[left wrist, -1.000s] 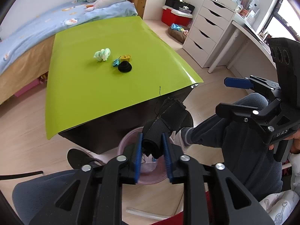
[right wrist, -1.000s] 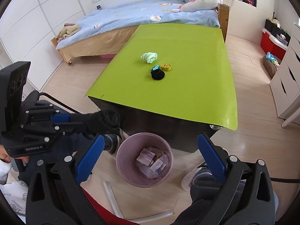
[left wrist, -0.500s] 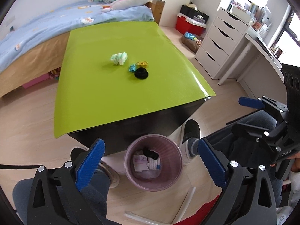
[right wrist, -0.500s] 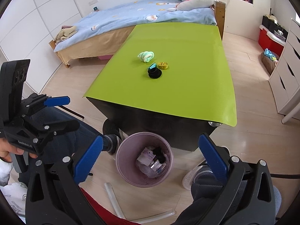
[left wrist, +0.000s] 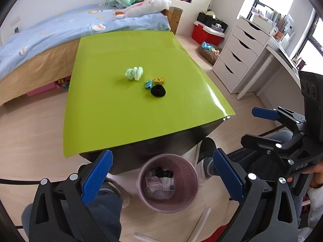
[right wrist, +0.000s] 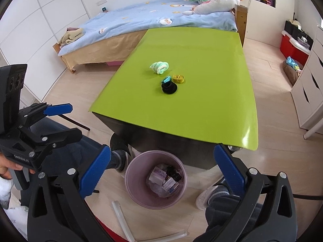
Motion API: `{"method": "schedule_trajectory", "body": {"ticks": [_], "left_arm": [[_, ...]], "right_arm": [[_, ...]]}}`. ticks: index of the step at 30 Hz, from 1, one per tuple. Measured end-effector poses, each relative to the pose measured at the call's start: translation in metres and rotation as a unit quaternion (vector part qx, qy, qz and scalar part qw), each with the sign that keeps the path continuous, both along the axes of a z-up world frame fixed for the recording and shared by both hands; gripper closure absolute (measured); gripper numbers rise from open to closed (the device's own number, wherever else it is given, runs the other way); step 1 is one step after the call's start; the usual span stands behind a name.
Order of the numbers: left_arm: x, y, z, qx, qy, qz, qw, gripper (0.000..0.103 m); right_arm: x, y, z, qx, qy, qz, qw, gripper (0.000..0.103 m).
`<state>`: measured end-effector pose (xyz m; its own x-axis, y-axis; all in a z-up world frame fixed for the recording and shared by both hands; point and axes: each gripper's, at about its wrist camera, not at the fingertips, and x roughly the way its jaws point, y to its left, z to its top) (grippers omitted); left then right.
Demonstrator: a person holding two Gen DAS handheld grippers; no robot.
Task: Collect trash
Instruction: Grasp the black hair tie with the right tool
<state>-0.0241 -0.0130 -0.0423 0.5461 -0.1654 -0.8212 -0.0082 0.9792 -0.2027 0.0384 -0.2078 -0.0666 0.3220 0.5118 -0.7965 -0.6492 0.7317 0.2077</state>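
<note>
Half-hidden bin (left wrist: 167, 183) contents look indistinct.

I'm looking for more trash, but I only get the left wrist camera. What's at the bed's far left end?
Observer: A folded beige blanket lies on that end of the bed.
Operator: And past the bed?
Observer: White wardrobe doors cover that wall.
Operator: Can you see my left gripper from outside?
Observer: Yes, the left gripper shows from the side, and a hand grips its handle.
</note>
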Motion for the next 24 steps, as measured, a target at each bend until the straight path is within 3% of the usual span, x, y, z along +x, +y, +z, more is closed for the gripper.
{"method": "schedule_trajectory", "body": {"ticks": [11, 24], "left_arm": [[0.013, 0.018, 0.010, 0.000, -0.015, 0.017, 0.9997, 0.007], [0.013, 0.036, 0.007, -0.009, -0.014, 0.038, 0.9992, 0.007]], "right_arm": [[0.063, 0.056, -0.001, -0.030, 0.003, 0.013, 0.999, 0.003], [0.135, 0.142, -0.051, -0.129, 0.042, 0.040, 0.990, 0.003]]}}
